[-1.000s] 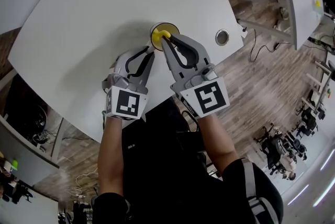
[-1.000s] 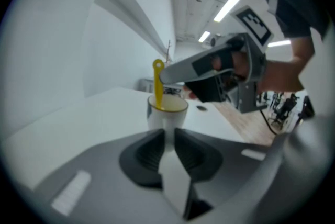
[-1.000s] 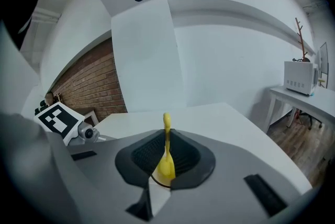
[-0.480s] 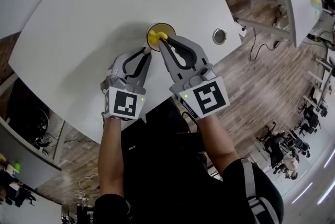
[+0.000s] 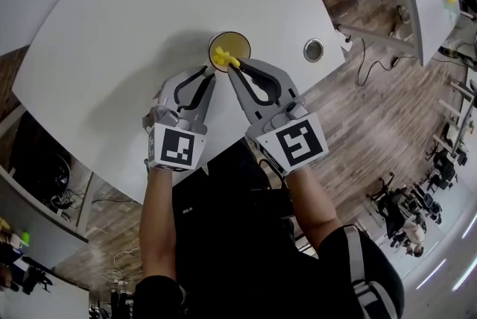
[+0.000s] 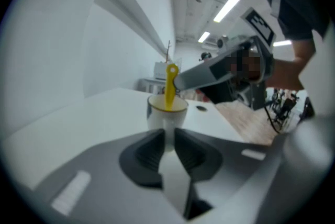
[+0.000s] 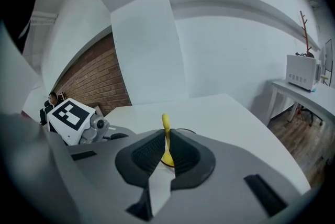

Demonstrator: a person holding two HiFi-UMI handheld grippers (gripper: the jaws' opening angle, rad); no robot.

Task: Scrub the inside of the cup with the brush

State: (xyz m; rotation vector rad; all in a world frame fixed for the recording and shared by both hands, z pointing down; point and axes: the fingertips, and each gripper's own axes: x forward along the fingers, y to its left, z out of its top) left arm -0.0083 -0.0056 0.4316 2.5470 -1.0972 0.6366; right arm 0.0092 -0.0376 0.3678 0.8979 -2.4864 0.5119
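Left gripper view: left gripper [image 6: 168,133] pinches the cup [image 6: 159,113], right gripper [image 7: 167,133] clamps the brush [image 6: 170,88]; hard scrubbing could tip it.

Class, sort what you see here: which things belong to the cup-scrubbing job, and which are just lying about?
In the job: cup, yellow brush, right gripper holding it, left gripper gripping the cup.
Lying about: round table grommet, floor cable, white box on side desk.
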